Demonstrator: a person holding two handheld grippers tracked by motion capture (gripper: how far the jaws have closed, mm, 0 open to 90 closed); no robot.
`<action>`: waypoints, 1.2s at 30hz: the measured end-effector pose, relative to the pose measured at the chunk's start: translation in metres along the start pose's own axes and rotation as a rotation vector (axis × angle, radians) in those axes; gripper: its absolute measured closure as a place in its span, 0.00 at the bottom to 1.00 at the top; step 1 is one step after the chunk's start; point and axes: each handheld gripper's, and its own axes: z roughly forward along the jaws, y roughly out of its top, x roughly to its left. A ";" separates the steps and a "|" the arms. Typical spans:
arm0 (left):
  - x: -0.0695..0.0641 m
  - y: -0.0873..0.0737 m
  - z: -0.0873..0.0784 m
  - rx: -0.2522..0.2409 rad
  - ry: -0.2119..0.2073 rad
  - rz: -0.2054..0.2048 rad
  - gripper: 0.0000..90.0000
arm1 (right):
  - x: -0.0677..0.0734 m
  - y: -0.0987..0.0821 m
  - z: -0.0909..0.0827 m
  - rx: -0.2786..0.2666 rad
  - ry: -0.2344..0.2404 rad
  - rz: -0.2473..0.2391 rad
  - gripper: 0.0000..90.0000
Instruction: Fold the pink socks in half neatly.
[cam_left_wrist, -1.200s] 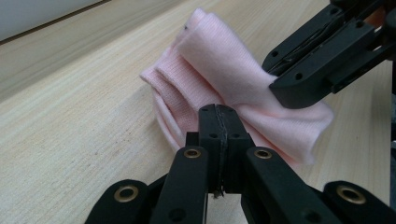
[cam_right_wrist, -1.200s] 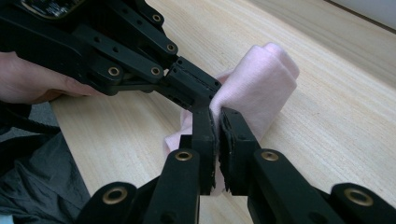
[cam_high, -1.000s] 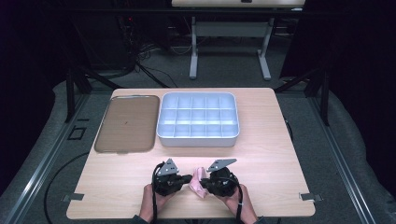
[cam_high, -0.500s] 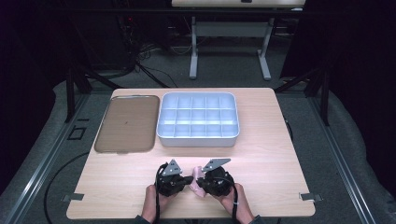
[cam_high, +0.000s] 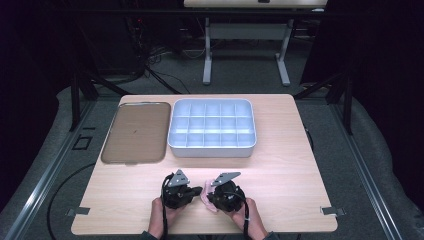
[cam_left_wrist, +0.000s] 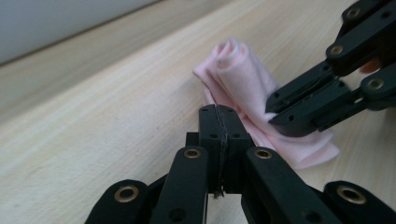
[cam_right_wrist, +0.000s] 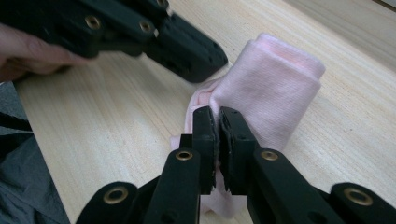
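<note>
Folding pink cloth (cam_high: 206, 199) at counter (cam_high: 280, 165) edge, 6 o'clock.
Lying partly rolled between both grippers, touching each. Left gripper (cam_left_wrist: 219, 128) pinching cloth's near edge, jaws clenched; right gripper (cam_right_wrist: 217, 135) clamped on a fold. Judging roll unfinished; transfer to compartment tray (cam_high: 212, 148) at 12 o'clock not yet begun.

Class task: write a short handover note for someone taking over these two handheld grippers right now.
Left gripper: jaws shut, tips at the edge of the small pink rolled cloth; a pinch cannot be confirmed.
Right gripper: jaws shut on that cloth's lower layer.
Cloth lies on the wooden table near the front edge, partly rolled.
Grey compartment tray holds nothing; brown flat tray too.
Left: probably finish rolling, then stow.
</note>
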 end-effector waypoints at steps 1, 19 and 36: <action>-0.001 0.002 -0.002 -0.011 0.002 0.001 0.99 | 0.000 0.000 0.001 -0.010 0.000 0.010 0.95; -0.011 0.042 0.024 0.040 -0.034 0.118 0.99 | 0.002 -0.002 0.001 -0.015 -0.005 -0.006 0.95; -0.010 0.031 0.034 0.061 0.000 0.123 1.00 | 0.010 -0.016 -0.019 -0.026 0.005 -0.042 0.88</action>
